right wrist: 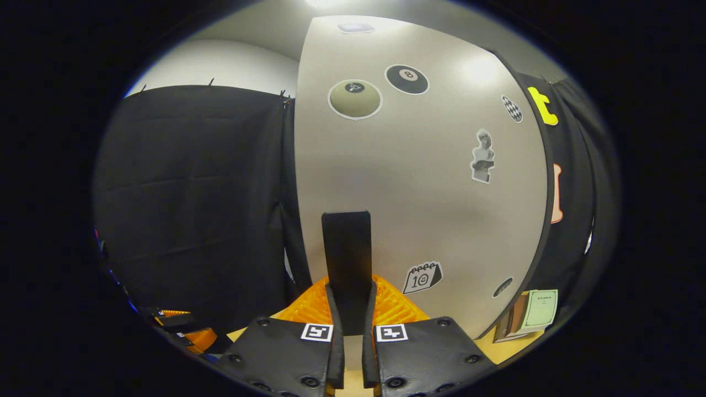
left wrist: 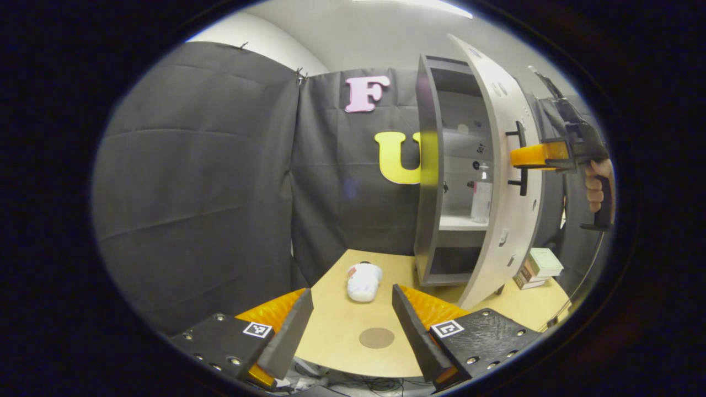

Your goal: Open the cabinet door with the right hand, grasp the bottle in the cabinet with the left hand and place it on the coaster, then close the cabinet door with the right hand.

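Right gripper [right wrist: 353, 309] jaws pinch the door [right wrist: 419, 182] handle [right wrist: 346, 259]. Left gripper [left wrist: 353, 325] jaws are spread wide above the coaster [left wrist: 376, 337]. The bottle [left wrist: 481, 198] stands on the cabinet [left wrist: 436, 182] shelf, at 2 o'clock.

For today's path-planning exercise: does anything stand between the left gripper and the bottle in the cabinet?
Nothing visible does. The cabinet door is swung open, held at its handle by the right gripper, and the bottle stands exposed on its shelf. The left gripper is open, back over the table.
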